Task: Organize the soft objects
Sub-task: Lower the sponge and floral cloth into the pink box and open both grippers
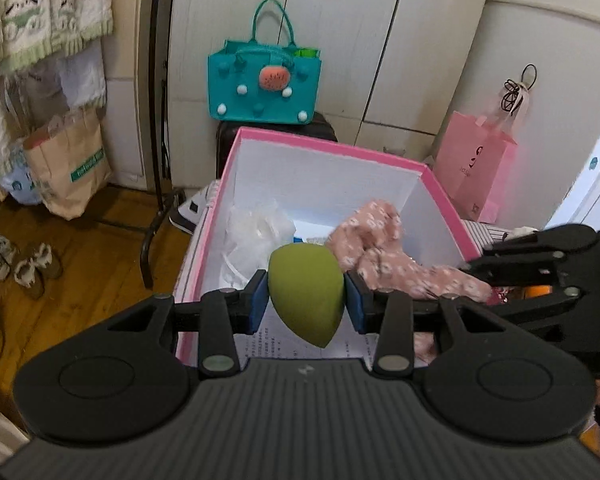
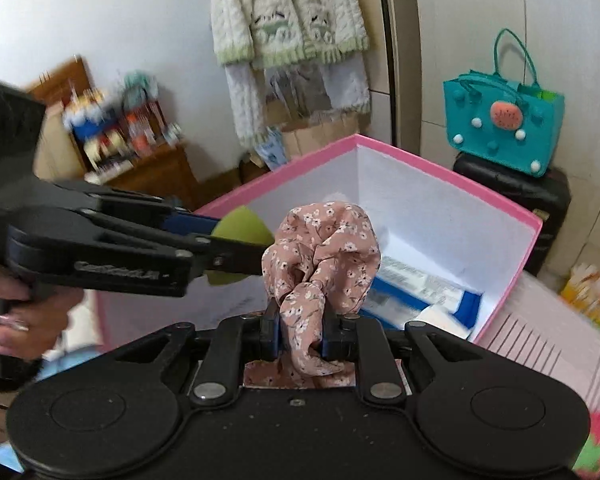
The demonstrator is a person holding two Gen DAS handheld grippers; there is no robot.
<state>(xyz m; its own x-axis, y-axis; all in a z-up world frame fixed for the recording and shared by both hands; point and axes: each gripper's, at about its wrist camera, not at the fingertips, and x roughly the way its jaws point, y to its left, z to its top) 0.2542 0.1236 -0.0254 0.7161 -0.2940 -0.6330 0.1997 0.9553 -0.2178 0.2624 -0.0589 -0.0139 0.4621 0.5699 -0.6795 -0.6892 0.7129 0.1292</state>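
My left gripper (image 1: 306, 300) is shut on a green egg-shaped sponge (image 1: 306, 292), held above the near edge of an open pink box (image 1: 328, 146) with white inner walls. My right gripper (image 2: 300, 336) is shut on a pink floral scrunchie (image 2: 324, 248), held over the same box (image 2: 440, 156). In the left wrist view the scrunchie (image 1: 384, 252) and the right gripper (image 1: 476, 268) come in from the right. In the right wrist view the left gripper (image 2: 236, 240) with the sponge (image 2: 240, 224) comes in from the left.
Inside the box lie a crumpled clear plastic bag (image 1: 256, 228) and blue-and-white packets (image 2: 424, 292). A teal felt tote (image 1: 264, 80) sits on a black case behind the box. A pink paper bag (image 1: 476, 168) stands right; a brown paper bag (image 1: 68, 168) and shoes (image 1: 32, 268) left.
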